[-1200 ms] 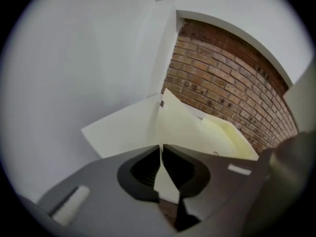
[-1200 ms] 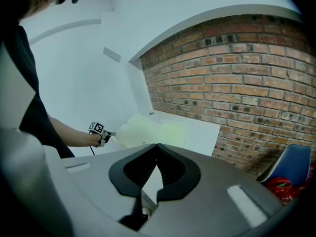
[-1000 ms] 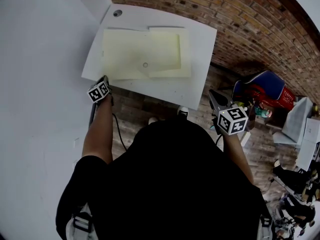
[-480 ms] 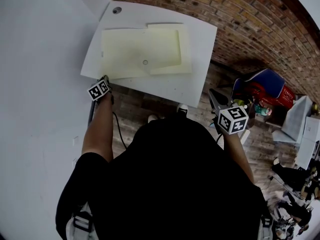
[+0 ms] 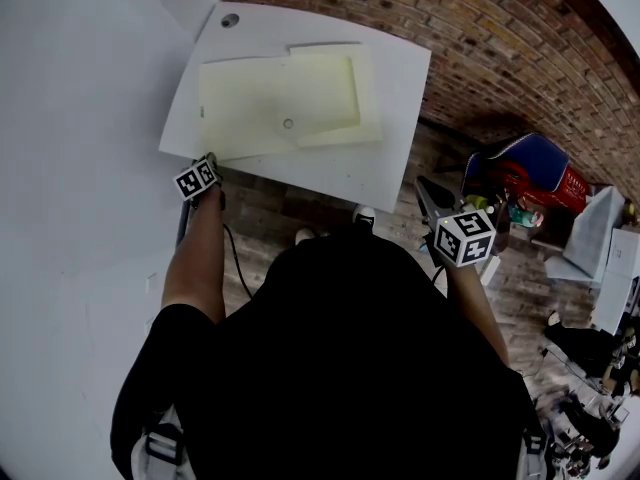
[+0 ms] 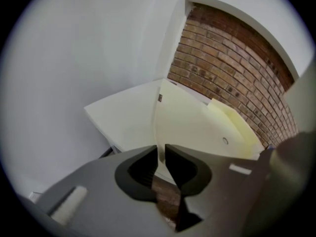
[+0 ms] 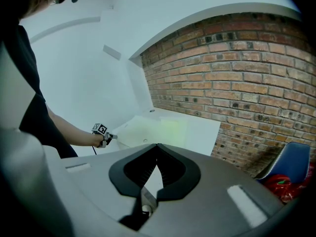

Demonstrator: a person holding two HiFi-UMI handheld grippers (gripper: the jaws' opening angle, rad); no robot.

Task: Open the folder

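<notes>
I am holding the left gripper (image 5: 209,157) at the near left corner of the pale yellow folder (image 5: 280,108), which is lying flat on the white table (image 5: 390,183) at upper middle. Its jaws have just been opening to a narrow gap and are gripping nothing, likely readying for the cover's edge. I am holding the right gripper (image 7: 157,147) closed and empty at lower right, clear of the work.
</notes>
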